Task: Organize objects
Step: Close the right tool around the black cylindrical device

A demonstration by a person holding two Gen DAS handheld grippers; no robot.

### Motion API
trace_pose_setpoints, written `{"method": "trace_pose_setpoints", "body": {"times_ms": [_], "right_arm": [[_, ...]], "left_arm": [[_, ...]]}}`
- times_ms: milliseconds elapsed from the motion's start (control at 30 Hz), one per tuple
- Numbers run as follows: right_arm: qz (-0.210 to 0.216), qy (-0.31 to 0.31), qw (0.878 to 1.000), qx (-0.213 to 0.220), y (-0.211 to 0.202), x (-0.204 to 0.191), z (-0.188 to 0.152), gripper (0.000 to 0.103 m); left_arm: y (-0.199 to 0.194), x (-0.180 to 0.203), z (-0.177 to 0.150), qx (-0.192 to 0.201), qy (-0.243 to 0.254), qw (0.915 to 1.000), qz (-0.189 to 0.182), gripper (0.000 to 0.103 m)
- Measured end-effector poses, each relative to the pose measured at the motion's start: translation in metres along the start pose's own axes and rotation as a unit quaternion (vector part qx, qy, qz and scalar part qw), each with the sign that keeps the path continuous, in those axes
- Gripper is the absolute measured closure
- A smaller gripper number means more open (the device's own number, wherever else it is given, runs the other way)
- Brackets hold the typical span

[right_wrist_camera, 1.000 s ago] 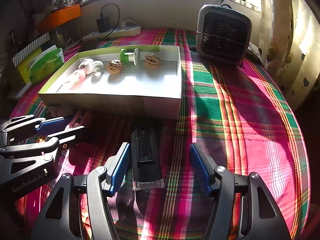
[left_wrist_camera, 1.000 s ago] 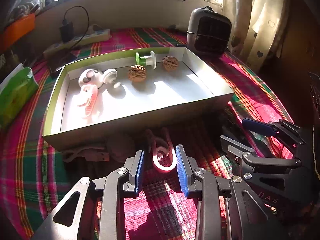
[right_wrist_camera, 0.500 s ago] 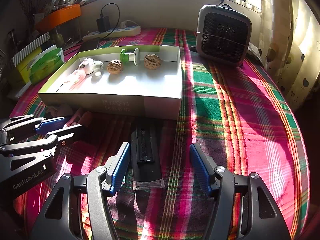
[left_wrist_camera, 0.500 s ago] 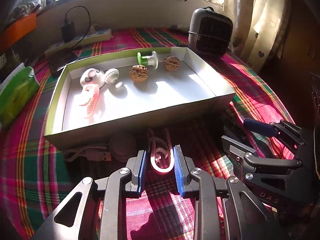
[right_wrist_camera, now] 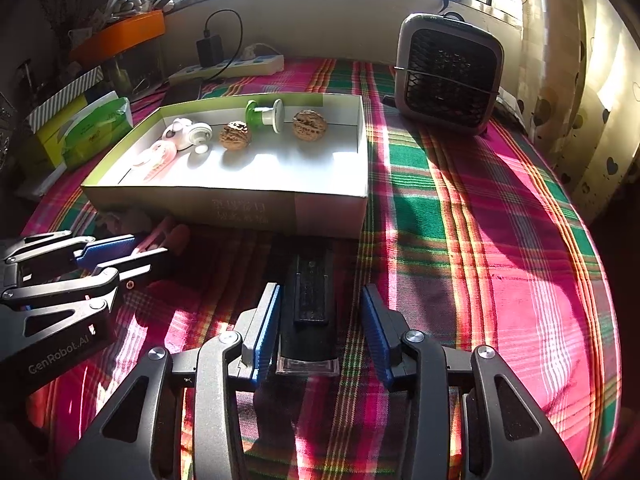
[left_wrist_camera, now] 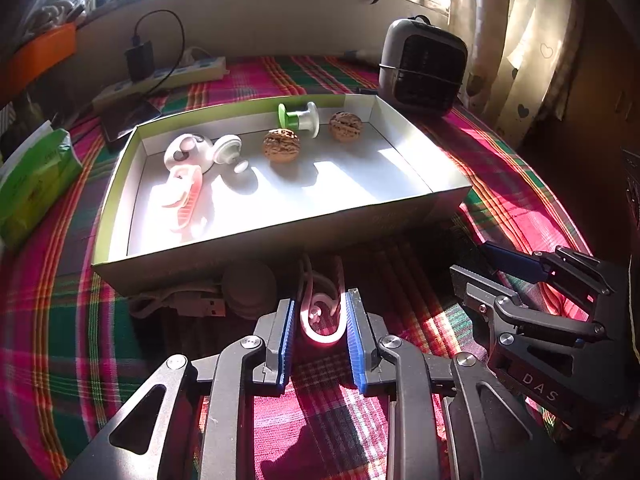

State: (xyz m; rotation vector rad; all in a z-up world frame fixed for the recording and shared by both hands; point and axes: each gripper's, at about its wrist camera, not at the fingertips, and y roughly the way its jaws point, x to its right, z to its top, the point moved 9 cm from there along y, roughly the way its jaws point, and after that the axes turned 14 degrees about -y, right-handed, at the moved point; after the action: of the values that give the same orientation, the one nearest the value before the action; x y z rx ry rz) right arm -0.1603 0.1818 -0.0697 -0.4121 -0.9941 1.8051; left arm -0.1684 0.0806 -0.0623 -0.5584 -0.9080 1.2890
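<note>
A white cardboard box (left_wrist_camera: 280, 232) (right_wrist_camera: 328, 208) holds two walnuts (left_wrist_camera: 281, 145) (right_wrist_camera: 309, 124), a green and white spool (left_wrist_camera: 300, 118), a white round gadget (left_wrist_camera: 188, 154) and a pink clip (left_wrist_camera: 188, 196). In front of the box a pink clip (left_wrist_camera: 322, 312) lies on the plaid cloth. My left gripper (left_wrist_camera: 320, 336) is shut on it, both blue pads touching its sides. My right gripper (right_wrist_camera: 322, 328) is open and straddles a black rectangular device (right_wrist_camera: 310, 308); its left pad is close to the device and its right pad stands apart.
A USB cable (left_wrist_camera: 188, 304) and a round disc (left_wrist_camera: 250, 288) lie beside the box's front wall. A grey fan heater (right_wrist_camera: 448, 72) stands at the back right. A power strip (right_wrist_camera: 232, 66) lies by the wall, and green tissue packs (left_wrist_camera: 32, 184) at the left.
My left gripper has closed from open onto the pink clip. My right gripper has narrowed around the black device and moved slightly forward over it.
</note>
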Motion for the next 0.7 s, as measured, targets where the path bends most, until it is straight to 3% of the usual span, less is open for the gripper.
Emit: {"method": "trace_pose_setpoints", "body": {"times_ms": [433, 700], "right_arm": [[0.005, 0.000, 1.000, 0.003, -0.0025, -0.0049, -0.0011, 0.074], [0.011, 0.006, 1.000, 0.006, -0.0047, -0.0056, -0.0018, 0.074]], "left_arm": [[-0.0014, -0.0009, -0.0009, 0.000, -0.001, 1.0000, -0.001, 0.082], [-0.0053, -0.0016, -0.0036, 0.000, -0.005, 1.0000, -0.004, 0.082]]}}
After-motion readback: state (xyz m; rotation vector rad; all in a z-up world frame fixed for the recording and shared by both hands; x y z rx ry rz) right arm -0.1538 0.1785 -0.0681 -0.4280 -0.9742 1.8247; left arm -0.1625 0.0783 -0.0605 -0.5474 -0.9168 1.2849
